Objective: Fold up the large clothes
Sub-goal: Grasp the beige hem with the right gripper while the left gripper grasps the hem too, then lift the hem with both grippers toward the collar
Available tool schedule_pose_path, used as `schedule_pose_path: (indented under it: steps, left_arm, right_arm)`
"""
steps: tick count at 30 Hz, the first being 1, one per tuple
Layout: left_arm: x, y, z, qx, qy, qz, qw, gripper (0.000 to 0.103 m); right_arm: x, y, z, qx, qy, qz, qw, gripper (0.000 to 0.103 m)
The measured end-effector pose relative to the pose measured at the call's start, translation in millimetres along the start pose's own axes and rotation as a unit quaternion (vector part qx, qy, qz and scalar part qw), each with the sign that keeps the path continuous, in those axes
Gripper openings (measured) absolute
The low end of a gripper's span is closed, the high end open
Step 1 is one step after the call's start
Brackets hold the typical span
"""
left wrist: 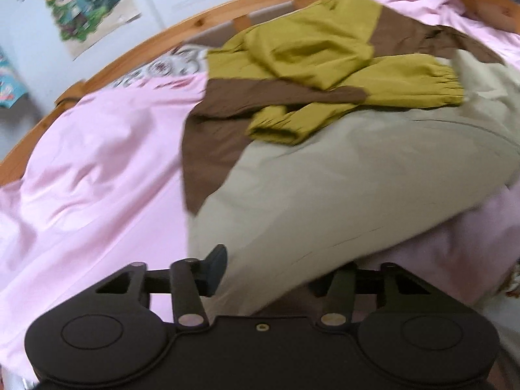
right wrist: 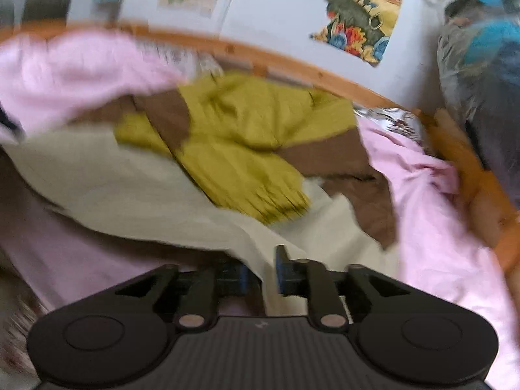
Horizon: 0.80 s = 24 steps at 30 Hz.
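One colour-block jacket (left wrist: 325, 104) at centre frame, with two olive sleeves. One pink sheet (left wrist: 97, 169) lower left. One wooden bed frame (left wrist: 136, 48) across the top. Three posters upper right view.

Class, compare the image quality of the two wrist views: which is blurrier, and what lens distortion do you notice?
Right wrist view: heavy motion blur smears the olive, brown and beige jacket and wall posters. Left wrist view: sharper, only mildly soft; the fisheye lens bows the wooden bed rail into an arc. Both: soft daylight, no glare.
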<state>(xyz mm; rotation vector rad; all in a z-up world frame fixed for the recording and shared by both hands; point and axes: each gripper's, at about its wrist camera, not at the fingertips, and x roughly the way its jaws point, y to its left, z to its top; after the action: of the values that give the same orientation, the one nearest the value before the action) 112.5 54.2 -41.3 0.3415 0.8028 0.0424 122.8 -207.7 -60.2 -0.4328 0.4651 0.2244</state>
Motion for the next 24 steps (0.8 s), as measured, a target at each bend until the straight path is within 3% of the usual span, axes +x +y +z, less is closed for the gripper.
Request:
schedule_pose_path:
  steps: [3, 7, 8, 9, 10, 12, 14, 18, 24]
  left_arm:
    - [6, 11, -1, -0.012, 0.006, -0.002, 0.9999, 0.018]
    - [2, 10, -2, -0.003, -0.022, -0.012, 0.9997, 0.005]
    - [0, 7, -3, 0.002, -0.031, -0.009, 0.9995, 0.002]
    - [-4, 5, -4, 0.004, -0.041, -0.007, 0.9991, 0.001]
    - [-9, 6, -5, 0.002, -0.054, -0.005, 0.9985, 0.001]
    - [-19, 9, -7, -0.015, -0.073, -0.001, 0.9972, 0.0]
    - [-32, 16, -9, -0.038, -0.094, -0.005, 0.9948, 0.0]
    - [-65, 27, -11, -0.068, -0.134, -0.011, 0.9886, 0.0]
    - [-137, 58, -28, -0.129, -0.162, -0.046, 0.9773, 0.0]
  right_arm:
    - [6, -4, -6, -0.018, 0.034, -0.028, 0.999, 0.048]
    - [10, -10, -15, -0.035, 0.066, -0.052, 0.996, 0.05]
    - [11, -9, -18, -0.039, 0.071, -0.053, 0.995, 0.049]
    - [11, -8, -19, -0.046, 0.073, -0.053, 0.995, 0.041]
    - [8, -6, -20, -0.054, 0.072, -0.05, 0.995, 0.022]
    - [3, -1, -19, -0.063, 0.065, -0.043, 0.995, 0.001]
    - [-9, 6, -15, -0.087, 0.045, -0.057, 0.994, 0.001]
    - [-43, 5, -1, -0.073, 0.003, -0.078, 0.994, 0.001]
    - [-128, 7, 16, -0.069, -0.055, -0.103, 0.991, 0.001]
